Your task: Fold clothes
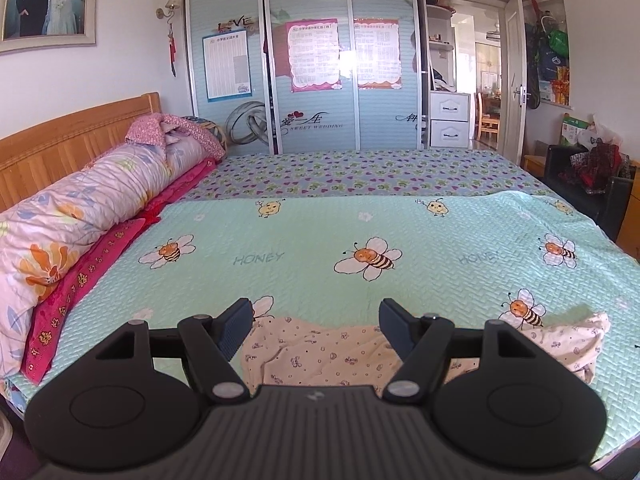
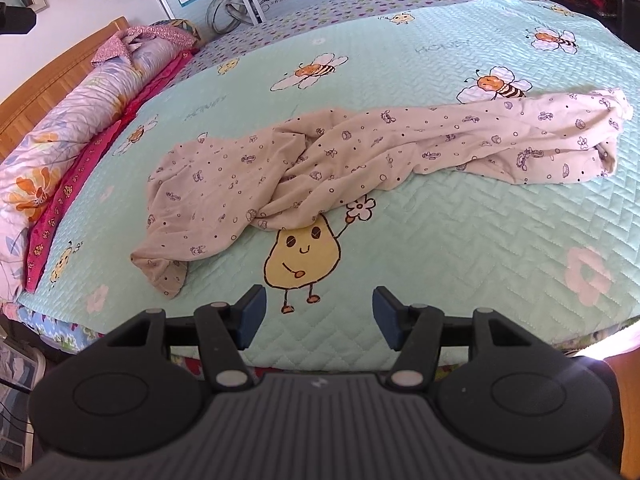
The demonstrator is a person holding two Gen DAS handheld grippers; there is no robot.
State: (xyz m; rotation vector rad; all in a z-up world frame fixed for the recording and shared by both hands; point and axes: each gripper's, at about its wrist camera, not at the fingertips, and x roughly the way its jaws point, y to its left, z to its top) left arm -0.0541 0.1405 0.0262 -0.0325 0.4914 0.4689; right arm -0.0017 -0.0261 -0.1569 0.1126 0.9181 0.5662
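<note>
1. The headboard (image 2: 60, 64) is the landmark. Just in front of it lie a rolled quilt (image 2: 80, 108) and a red pillow strip (image 2: 84, 164), taking up the left side of the bed.
2. To the right of those, away from the headboard, the pajamas (image 2: 304, 160) lie crumpled across the green bedspread (image 2: 460, 232). One bunched end points toward the near left edge; the other trails off far from the headboard to the right.
3. The left tongs (image 1: 316, 322) hang over the near part of the pajamas with jaws wide apart and nothing between them.
4. The right tongs (image 2: 319, 312) hover above bare bedspread just short of the pajamas, jaws partly open and holding nothing.
5. My reading is that folding has not started; the cloth is twisted, so the step in hand is reaching in to spread it flat.
6. The next move likely calls for each pair of tongs to pinch a separate end or hem and pull apart, lifting enough to undo the twist.
7. Room is generous: past the pajamas the bedspread is bare. The near bed edge sits right under the right tongs, so cloth dragged this way could slide off.
</note>
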